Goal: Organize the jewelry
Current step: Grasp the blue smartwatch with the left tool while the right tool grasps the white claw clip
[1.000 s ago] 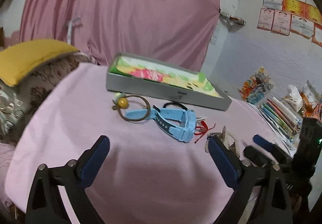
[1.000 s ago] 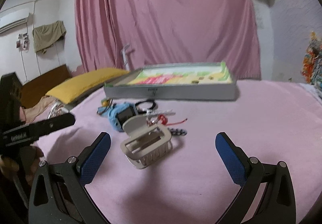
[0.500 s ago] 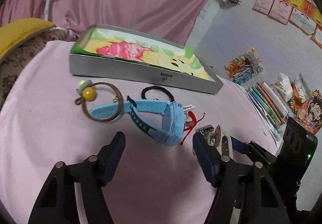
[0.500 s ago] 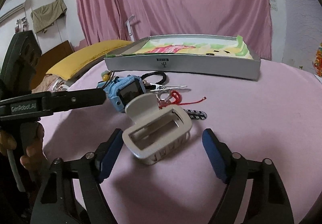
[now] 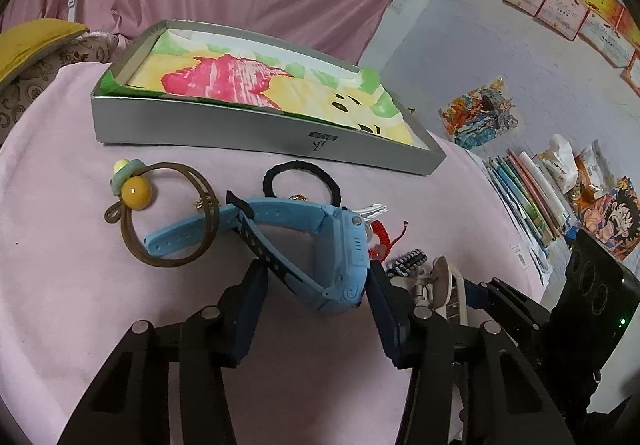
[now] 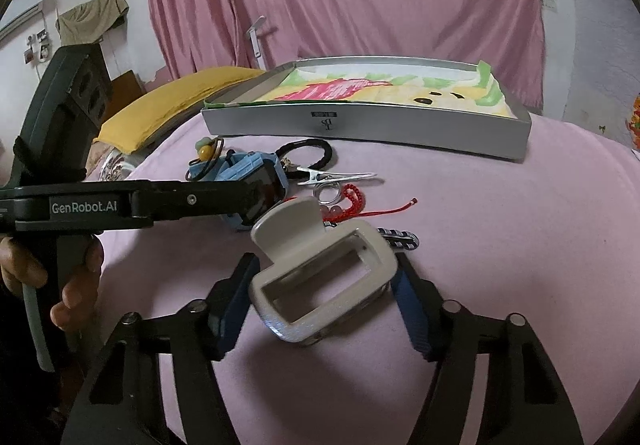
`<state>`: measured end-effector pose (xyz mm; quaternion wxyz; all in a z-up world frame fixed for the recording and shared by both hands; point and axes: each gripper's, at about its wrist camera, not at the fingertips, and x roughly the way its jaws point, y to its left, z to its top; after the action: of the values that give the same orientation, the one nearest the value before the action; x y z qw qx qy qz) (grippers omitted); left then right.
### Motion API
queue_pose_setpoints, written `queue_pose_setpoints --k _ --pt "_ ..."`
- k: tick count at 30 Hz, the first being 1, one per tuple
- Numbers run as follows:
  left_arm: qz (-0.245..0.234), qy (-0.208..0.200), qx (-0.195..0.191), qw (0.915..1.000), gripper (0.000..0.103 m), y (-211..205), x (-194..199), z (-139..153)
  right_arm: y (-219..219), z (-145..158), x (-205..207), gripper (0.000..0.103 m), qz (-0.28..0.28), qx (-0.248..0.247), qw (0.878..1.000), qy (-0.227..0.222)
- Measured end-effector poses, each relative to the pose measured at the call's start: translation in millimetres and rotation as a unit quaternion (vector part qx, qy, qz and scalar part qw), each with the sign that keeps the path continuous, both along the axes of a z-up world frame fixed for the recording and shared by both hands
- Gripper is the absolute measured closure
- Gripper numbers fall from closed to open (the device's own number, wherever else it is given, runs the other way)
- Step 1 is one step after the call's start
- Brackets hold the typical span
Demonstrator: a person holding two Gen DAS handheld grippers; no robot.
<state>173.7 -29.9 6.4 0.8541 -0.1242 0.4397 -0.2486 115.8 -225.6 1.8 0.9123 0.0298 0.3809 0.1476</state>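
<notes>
A blue watch [image 5: 320,245] lies on the pink cloth, its body between the blue pads of my left gripper [image 5: 316,309], whose jaws stand partly closed on either side with small gaps. It also shows in the right wrist view [image 6: 248,181]. A beige hair claw clip [image 6: 320,277] lies between the pads of my right gripper [image 6: 320,301], the left pad at its edge, the right pad close. A brown cord bracelet with a yellow bead [image 5: 168,213], a black hair tie [image 5: 304,181], a red string bracelet [image 6: 352,201] and a metal clip [image 6: 336,177] lie nearby.
A grey shallow box [image 5: 256,125] lined with a colourful drawing stands behind the jewelry; it also shows in the right wrist view [image 6: 360,125]. Books and packets [image 5: 536,197] lie at the right. A yellow pillow [image 6: 172,105] is at the left. A pink curtain hangs behind.
Both grippers moved forward and down and narrowed. The left now brackets the blue watch, the right brackets the beige claw clip.
</notes>
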Motion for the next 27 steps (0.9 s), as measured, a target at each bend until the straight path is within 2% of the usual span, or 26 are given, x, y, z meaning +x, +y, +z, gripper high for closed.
queue_pose_setpoints --k 5,8,12,13,17,23,27 --pt "-0.005 -0.003 0.003 1.0 0.073 -6 -2 0 0 0 -1 0.044 -0.005 0.008 1.0 -0.002" --pt "0.0 -0.009 0.009 0.9999 0.078 -8 -5 1 -3 0 -4 0.044 -0.008 0.017 1.0 -0.005" --pt "0.003 -0.022 0.001 0.9997 0.079 -6 -17 2 -8 0 -9 0.044 -0.015 0.028 0.999 -0.017" --pt "0.003 -0.03 -0.004 0.9995 0.079 -5 -24 3 -10 0 -12 0.051 -0.016 0.032 0.999 -0.022" --pt "0.0 -0.053 -0.013 0.9985 0.079 -2 -42 7 -16 4 -18 0.051 -0.016 0.041 0.998 -0.041" --pt "0.0 -0.066 -0.019 0.9977 0.081 -2 -53 13 -18 2 -16 0.051 -0.016 0.048 0.998 -0.038" --pt "0.0 -0.09 -0.027 0.9955 0.081 0 -63 19 -22 11 -23 0.051 -0.019 0.057 0.996 -0.066"
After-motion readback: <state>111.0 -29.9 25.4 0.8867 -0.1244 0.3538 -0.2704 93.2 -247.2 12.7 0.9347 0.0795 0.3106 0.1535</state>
